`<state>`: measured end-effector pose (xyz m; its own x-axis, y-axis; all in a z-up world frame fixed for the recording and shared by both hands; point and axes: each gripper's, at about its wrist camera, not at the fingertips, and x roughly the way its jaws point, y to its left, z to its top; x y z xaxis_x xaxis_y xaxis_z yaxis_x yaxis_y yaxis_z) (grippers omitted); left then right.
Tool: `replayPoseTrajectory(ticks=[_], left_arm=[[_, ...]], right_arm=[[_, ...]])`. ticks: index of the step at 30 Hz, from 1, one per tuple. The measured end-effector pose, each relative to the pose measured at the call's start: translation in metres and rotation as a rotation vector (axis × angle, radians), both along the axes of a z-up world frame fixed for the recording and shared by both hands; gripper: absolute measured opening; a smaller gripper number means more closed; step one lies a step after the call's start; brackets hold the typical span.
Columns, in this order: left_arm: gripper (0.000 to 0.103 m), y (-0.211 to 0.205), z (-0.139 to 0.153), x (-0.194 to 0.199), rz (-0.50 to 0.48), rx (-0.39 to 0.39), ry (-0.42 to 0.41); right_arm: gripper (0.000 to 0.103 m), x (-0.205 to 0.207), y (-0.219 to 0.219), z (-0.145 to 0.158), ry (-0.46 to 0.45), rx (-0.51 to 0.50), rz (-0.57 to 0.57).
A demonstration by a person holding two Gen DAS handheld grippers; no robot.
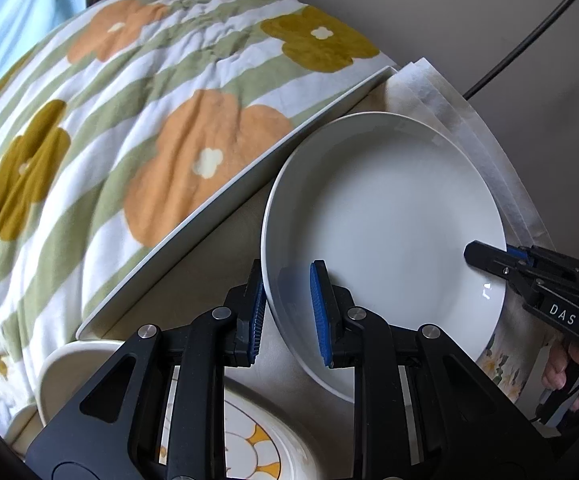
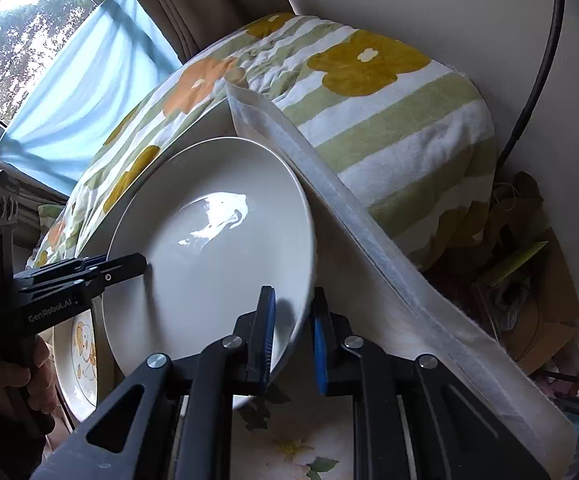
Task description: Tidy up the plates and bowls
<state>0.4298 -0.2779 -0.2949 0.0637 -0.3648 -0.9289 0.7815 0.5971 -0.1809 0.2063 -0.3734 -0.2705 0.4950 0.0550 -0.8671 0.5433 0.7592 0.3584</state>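
A plain white plate (image 1: 385, 216) is held tilted above the table. My left gripper (image 1: 289, 308) straddles its near-left rim, one blue pad inside the plate and one outside, jaws close around the rim. My right gripper (image 2: 293, 344) clamps the opposite rim in the same way; it also shows in the left wrist view (image 1: 489, 258) at the plate's right edge. The plate (image 2: 213, 248) fills the middle of the right wrist view, with the left gripper (image 2: 137, 266) at its left edge. A flower-patterned plate (image 1: 257, 444) and a cream bowl (image 1: 73, 372) lie below the left gripper.
A flowered blanket (image 1: 137, 128) lies over a white tray edge (image 1: 225, 196) to the left. A folded white cloth (image 2: 369, 232) lies right of the plate. A flowered tablecloth (image 2: 297, 448) is below. A wall with a black cable (image 2: 537, 80) and clutter (image 2: 529, 300) are on the right.
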Motion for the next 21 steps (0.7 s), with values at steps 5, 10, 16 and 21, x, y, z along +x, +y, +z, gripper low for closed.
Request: replayPoseTrajectory(ticks=[5, 10, 16, 21], left_arm=[[0.019, 0.006, 0.015, -0.007, 0.016, -0.012, -0.027], [0.019, 0.021, 0.047, -0.020, 0.063, -0.041, -0.067], [0.019, 0.055, 0.099, -0.051, 0.189, -0.078, -0.117], [0.019, 0.099, 0.132, -0.090, 0.327, -0.085, -0.161]], right_arm=[[0.016, -0.002, 0.002, 0.011, -0.023, -0.018, 0.031], [0.016, -0.008, 0.005, 0.034, -0.056, -0.029, 0.081], [0.016, -0.020, 0.017, 0.074, -0.094, -0.043, 0.213], [0.016, -0.030, 0.032, 0.102, -0.132, -0.033, 0.356]])
